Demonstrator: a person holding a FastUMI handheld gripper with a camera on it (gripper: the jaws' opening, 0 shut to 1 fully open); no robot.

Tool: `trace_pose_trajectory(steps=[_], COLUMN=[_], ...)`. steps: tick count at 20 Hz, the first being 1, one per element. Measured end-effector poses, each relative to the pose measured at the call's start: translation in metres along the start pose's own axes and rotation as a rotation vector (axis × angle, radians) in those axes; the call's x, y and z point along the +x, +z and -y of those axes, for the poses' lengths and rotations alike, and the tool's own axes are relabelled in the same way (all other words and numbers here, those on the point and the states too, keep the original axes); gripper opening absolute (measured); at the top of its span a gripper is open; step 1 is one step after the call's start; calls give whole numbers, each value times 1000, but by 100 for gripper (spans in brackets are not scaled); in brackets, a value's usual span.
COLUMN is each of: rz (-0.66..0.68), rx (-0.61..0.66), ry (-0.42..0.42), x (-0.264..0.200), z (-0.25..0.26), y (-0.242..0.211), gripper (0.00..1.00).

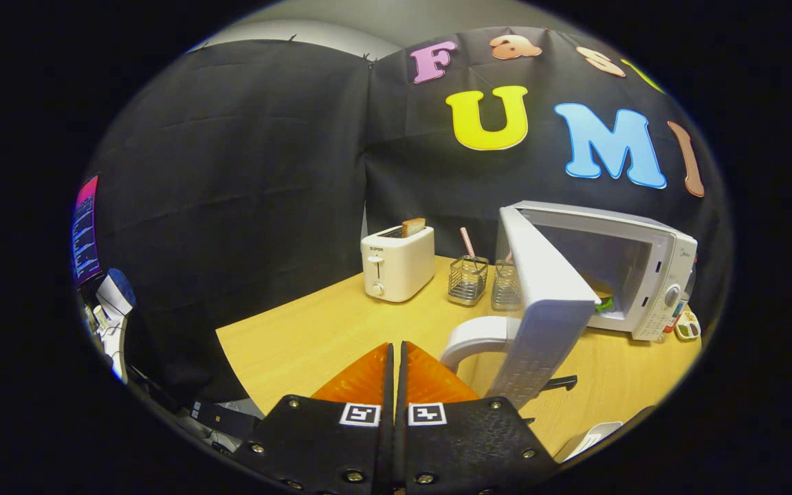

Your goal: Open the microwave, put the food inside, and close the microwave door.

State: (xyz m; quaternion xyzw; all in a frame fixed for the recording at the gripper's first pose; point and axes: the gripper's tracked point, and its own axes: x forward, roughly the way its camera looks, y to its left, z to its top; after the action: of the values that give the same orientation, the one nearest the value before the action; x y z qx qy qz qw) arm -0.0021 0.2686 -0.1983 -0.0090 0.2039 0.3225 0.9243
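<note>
One microwave (616, 275), door (540, 302) swung wide, food (601, 294) already inside.

I see the white boxy microwave on the wooden desk (313, 337), its door edge jutting toward my jaws (397, 357), which are pressed together on nothing. Open desk lies ahead and beside the fingers; beyond sit a glossy white toaster (397, 263) holding toast and two wire-mesh holders (468, 280).

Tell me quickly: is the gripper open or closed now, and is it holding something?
Gripper: closed, fingers pressed together, holding nothing.
</note>
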Motion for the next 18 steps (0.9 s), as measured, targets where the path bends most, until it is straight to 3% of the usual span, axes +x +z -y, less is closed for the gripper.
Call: trace_pose_trajectory(steps=[18], rz=[-32], rx=[91], ry=[-252], x=[-21], z=[200], y=[-4], gripper=[1])
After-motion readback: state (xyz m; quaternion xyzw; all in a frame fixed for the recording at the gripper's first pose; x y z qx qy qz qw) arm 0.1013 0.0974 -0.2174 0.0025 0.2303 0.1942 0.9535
